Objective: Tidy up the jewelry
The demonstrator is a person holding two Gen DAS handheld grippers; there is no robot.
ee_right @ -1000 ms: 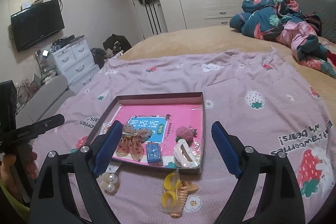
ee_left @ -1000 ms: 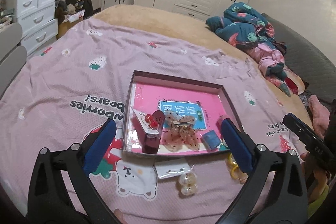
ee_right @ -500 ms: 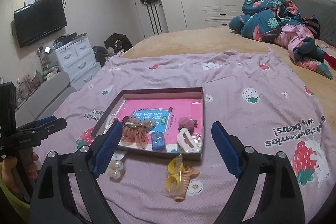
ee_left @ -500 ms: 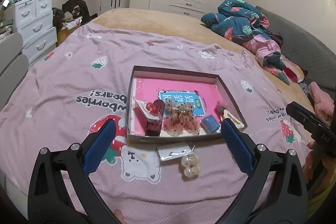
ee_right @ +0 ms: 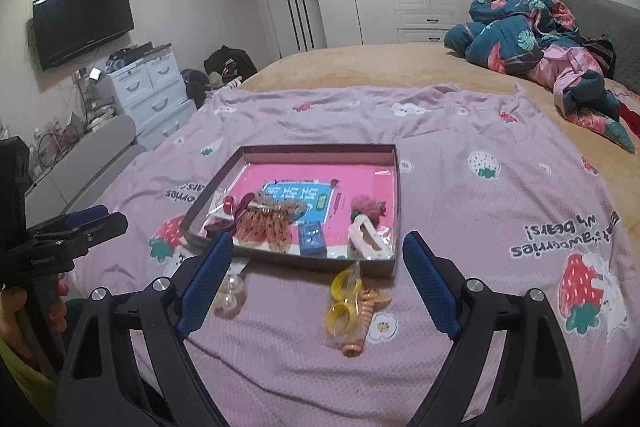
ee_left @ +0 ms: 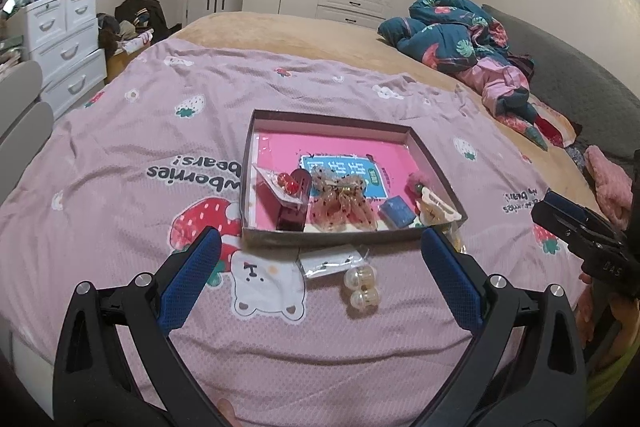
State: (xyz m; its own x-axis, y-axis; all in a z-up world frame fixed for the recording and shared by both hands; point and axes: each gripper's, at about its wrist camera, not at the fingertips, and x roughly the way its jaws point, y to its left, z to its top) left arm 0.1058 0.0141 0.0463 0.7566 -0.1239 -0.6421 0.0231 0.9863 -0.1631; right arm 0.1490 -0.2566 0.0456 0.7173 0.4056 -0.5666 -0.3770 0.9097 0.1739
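A shallow box with a pink floor (ee_left: 276,147) (ee_right: 348,167) lies on the pink bedspread. It holds a dotted bow clip (ee_left: 342,205) (ee_right: 268,223), a red-bead card (ee_left: 282,183), a blue piece (ee_left: 396,213) (ee_right: 312,239) and a white claw clip (ee_right: 366,235). Outside its near wall lie a pearl pair with a small bag (ee_left: 360,285) (ee_right: 230,293) and a bag with yellow rings (ee_right: 346,301). My left gripper (ee_left: 320,267) and right gripper (ee_right: 318,275) are open and empty, hovering short of these.
A heap of dark floral bedding (ee_left: 460,35) (ee_right: 532,27) lies at the far right of the bed. White drawers (ee_left: 60,39) (ee_right: 148,95) and a grey chair (ee_right: 92,155) stand left of the bed. Wardrobes line the back wall.
Both grippers have drawn back from the box and risen, so the box and the loose items look smaller and farther. Both stay open.
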